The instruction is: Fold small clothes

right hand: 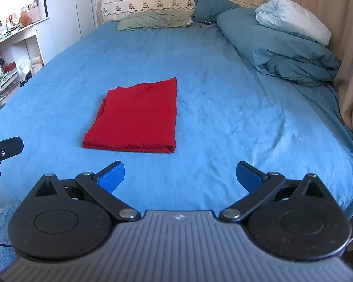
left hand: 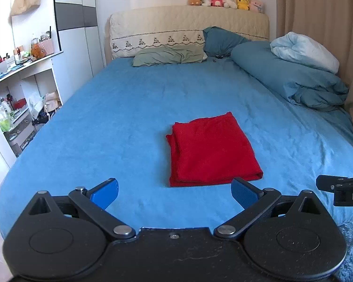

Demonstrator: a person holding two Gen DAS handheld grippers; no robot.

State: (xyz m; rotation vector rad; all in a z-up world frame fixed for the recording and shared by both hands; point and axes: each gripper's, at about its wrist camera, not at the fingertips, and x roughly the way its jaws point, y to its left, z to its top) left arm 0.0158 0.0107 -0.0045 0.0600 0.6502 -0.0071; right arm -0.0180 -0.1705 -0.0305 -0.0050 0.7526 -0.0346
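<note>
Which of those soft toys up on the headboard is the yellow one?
The yellow toy, second from the right in the row, between a white one and a pale pink one.

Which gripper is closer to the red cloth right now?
Left, slightly. The left gripper sits just before the red cloth's near edge; the right gripper hangs back, off its right corner.

Both cameras sit low at the foot of the bed [left hand: 129,108], facing its headboard [left hand: 188,23]. The left view looks from farther left; both share the red cloth [left hand: 211,150] and pillows [right hand: 153,21].
</note>
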